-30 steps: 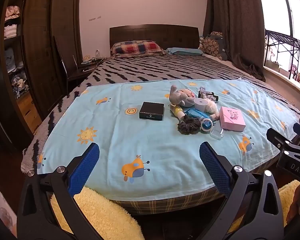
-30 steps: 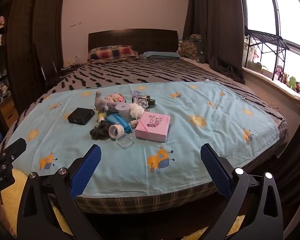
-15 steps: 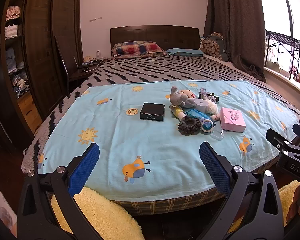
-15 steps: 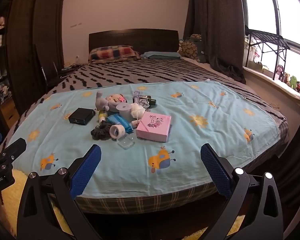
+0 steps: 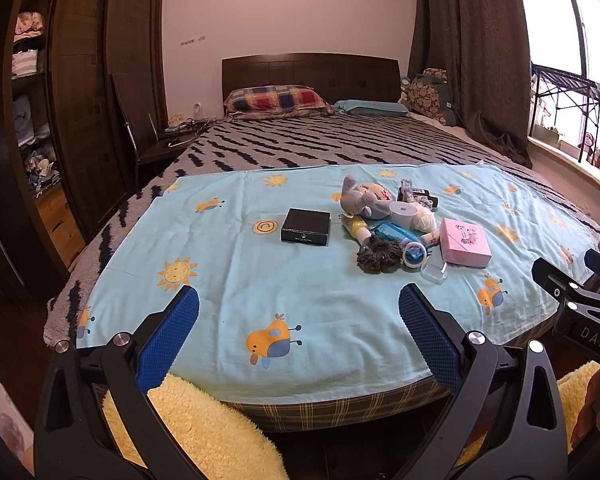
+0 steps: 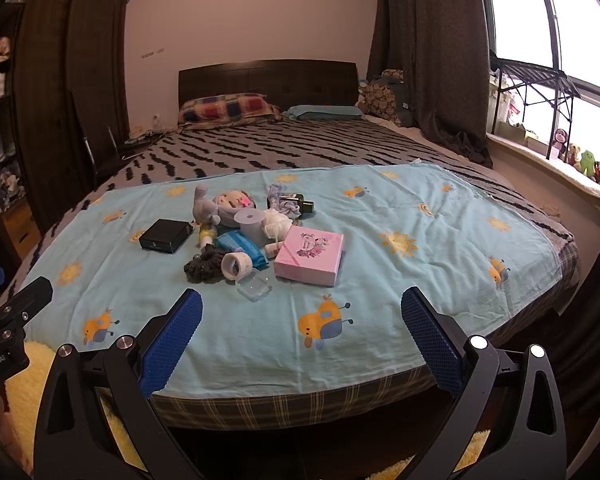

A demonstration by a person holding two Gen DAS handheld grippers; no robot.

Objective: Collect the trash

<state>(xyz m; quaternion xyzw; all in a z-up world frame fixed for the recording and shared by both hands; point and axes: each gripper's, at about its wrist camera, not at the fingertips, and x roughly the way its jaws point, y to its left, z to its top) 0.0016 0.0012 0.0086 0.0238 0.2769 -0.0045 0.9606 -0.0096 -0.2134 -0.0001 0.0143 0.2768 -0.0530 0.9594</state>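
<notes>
Bedroom: bed (image 5: 340,140) with a striped cover, dark headboard (image 5: 310,70), wardrobe (image 5: 80,100) on the left, curtains and window (image 6: 540,20) on the right. A light blue cartoon sheet (image 5: 260,280) covers the foot of the bed. The clutter sits mid-sheet: black box (image 5: 305,226), plush toy (image 5: 360,200), paper roll (image 5: 404,212), tape roll (image 5: 415,254), dark scrunchie (image 5: 380,258), pink box (image 5: 465,242), clear plastic case (image 6: 255,289). Left gripper (image 5: 299,312) and right gripper (image 6: 302,316) both have their jaws wide apart, holding nothing, at the bed's foot edge, well short of the pile. Yellow fluffy rug (image 5: 188,420) below.
</notes>
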